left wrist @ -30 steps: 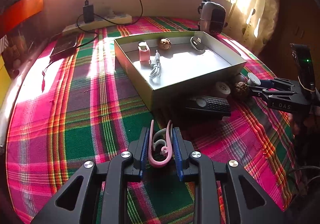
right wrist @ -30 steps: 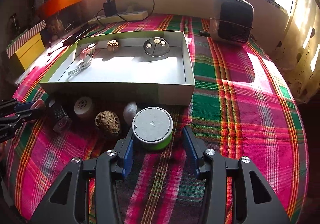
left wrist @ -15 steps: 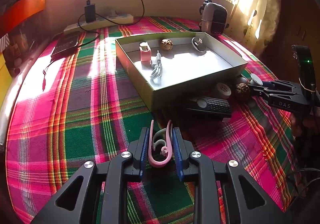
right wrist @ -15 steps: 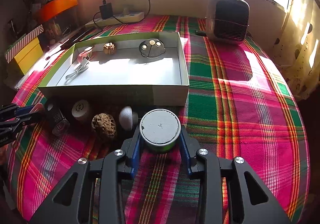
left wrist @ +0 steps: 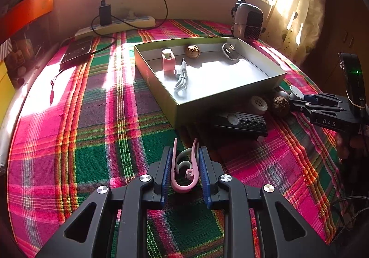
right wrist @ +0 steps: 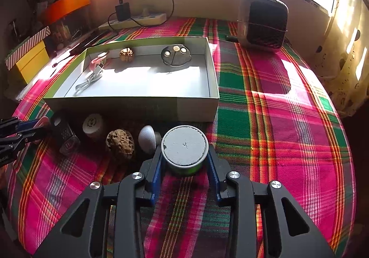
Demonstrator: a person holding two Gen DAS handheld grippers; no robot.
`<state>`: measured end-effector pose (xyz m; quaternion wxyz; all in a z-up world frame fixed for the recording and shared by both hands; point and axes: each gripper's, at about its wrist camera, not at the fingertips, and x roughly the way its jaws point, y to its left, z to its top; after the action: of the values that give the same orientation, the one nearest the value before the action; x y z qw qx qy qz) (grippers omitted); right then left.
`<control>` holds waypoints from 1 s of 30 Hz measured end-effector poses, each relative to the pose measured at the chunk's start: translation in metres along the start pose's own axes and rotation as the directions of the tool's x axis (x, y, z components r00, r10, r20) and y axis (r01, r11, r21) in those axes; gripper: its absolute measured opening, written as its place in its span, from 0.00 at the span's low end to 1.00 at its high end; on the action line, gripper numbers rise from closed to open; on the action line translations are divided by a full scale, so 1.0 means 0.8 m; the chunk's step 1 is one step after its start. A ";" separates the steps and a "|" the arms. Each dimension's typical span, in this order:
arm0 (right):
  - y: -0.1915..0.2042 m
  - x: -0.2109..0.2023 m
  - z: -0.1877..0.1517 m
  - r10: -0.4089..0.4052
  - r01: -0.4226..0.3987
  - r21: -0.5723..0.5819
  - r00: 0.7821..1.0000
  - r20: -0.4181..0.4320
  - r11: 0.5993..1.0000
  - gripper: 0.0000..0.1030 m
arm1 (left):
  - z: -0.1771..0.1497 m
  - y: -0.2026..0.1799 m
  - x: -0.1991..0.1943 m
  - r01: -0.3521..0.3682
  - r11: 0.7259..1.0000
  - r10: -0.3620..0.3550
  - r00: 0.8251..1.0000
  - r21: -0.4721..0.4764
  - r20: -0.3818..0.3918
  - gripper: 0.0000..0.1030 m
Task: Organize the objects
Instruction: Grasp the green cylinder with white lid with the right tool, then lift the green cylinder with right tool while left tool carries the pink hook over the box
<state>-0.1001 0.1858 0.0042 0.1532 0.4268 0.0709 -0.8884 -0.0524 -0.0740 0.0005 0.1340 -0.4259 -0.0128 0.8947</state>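
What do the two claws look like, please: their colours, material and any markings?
Both are black angular frames with triangular cut-outs and silver screw heads; the left claw and right claw have ribbed blue fingers. From the left view, the right one bears white letters "DAS".

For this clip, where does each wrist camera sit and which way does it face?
Left wrist: sits behind the left gripper, which is shut on a pink U-shaped clip, facing the open white cardboard box; the right gripper shows at the right edge.
Right wrist: sits behind the right gripper, which grips a green round tin with a grey lid, facing the box's long wall.
Shared: box, brown walnut, plaid cloth.
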 end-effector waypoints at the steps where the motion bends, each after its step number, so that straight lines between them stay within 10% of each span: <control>1: 0.000 0.000 0.000 0.001 -0.001 0.001 1.000 0.000 1.000 0.34 | 0.000 0.000 0.000 -0.003 1.000 0.003 1.000 -0.003 0.000 0.21; 30: -0.001 -0.006 -0.006 -0.002 0.002 0.010 1.000 0.000 1.000 0.34 | -0.001 -0.010 -0.002 -0.093 0.994 0.094 0.996 -0.053 0.003 0.20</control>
<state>-0.0935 0.1889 0.0049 0.1502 0.4274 0.0670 -0.8890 -0.0493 -0.0667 0.0021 0.0806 -0.4270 -0.0167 0.9005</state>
